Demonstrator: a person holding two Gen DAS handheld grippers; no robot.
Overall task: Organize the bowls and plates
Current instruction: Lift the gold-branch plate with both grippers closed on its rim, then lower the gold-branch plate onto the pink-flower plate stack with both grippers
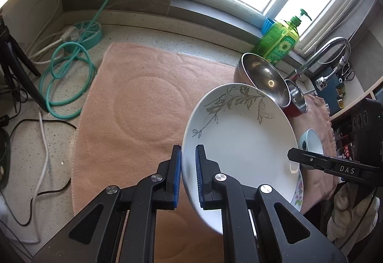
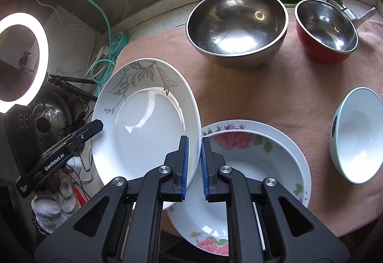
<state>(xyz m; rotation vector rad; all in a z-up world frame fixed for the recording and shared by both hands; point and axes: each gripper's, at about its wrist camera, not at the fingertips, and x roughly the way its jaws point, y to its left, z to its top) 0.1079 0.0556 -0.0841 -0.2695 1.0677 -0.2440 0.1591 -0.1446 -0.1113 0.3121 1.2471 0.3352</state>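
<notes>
A white plate with a grey leaf pattern hangs tilted above the pink towel, held from both sides. My left gripper is shut on its left rim. My right gripper is shut on the opposite rim. Under the held plate's right side sits a rose-patterned plate with a deeper rose-patterned dish in it. On the towel behind stand a large steel bowl and a red bowl with a steel inside. A pale blue bowl sits at the right.
A green dish soap bottle and a faucet stand by the window. A teal power strip, coiled teal cable and loose cords lie on the speckled counter at left. A lit ring light stands on the left.
</notes>
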